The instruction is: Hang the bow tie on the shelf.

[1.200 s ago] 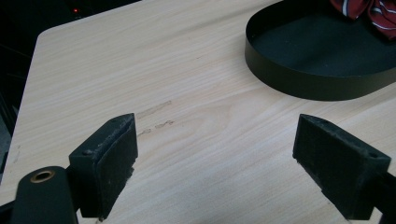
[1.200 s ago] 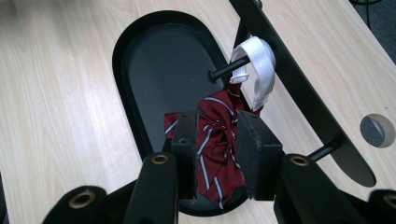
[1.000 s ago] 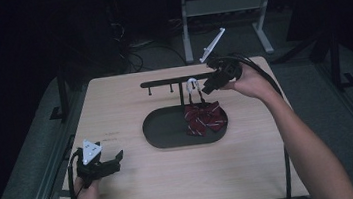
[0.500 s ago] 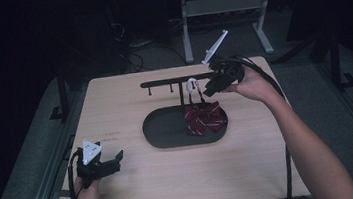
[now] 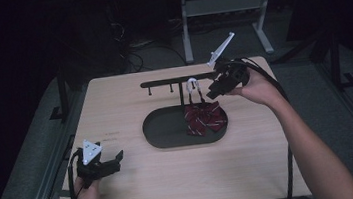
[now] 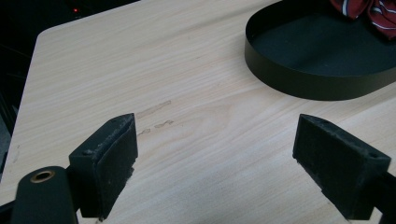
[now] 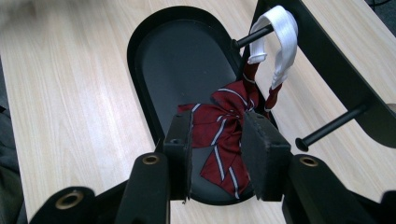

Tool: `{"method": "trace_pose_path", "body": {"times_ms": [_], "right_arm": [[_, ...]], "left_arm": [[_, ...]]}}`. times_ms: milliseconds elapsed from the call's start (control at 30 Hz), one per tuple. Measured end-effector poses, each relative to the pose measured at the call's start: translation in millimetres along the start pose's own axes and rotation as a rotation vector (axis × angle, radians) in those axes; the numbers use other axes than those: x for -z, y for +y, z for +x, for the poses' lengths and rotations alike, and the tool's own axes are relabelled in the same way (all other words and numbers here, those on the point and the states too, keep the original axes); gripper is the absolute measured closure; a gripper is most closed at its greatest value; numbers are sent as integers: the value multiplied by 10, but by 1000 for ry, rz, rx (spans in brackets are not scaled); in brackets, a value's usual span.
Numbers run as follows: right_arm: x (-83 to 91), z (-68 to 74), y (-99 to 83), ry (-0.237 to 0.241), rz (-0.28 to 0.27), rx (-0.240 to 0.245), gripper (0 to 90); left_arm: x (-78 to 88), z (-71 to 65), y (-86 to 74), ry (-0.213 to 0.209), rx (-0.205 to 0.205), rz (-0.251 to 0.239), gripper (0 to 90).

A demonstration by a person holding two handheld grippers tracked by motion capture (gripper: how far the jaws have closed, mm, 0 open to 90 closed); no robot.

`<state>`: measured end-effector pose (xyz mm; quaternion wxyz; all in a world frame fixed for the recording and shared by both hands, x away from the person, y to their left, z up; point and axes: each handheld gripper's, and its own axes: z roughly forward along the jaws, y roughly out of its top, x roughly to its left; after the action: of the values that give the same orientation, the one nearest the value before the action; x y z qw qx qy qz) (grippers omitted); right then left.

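Note:
A dark red striped bow tie (image 5: 205, 118) (image 7: 219, 126) hangs by its white loop (image 5: 192, 84) (image 7: 285, 42) from a peg of the black rack (image 5: 177, 80). Its lower part rests in the black oval tray (image 5: 168, 130) (image 7: 182, 56). My right gripper (image 5: 212, 93) (image 7: 217, 154) hovers just right of the loop and points at the tie. Its jaws have just been opening. The tie shows in the gap beyond the pads, and neither pad presses on it. My left gripper (image 5: 116, 161) (image 6: 215, 168) rests open over bare table at the front left, with nothing between its jaws.
The rack has further bare pegs (image 7: 331, 126) along its bar, close to my right gripper. The tray's rim (image 6: 299, 84) lies ahead and to the right of my left gripper. Metal stand legs (image 5: 187, 33) rise behind the table's far edge.
The right gripper has shifted very slightly beside the rack. The bow tie hangs in the same place, and the left gripper has not moved.

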<state>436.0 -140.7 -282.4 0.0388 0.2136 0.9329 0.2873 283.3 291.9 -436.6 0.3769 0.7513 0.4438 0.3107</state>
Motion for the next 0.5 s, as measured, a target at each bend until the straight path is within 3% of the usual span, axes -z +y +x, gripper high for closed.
{"method": "trace_pose_path", "body": {"times_ms": [500], "right_arm": [[11,27,-117,-3,-17,-11,589]], "left_arm": [[3,0,0,1,2,-3,136]]}}
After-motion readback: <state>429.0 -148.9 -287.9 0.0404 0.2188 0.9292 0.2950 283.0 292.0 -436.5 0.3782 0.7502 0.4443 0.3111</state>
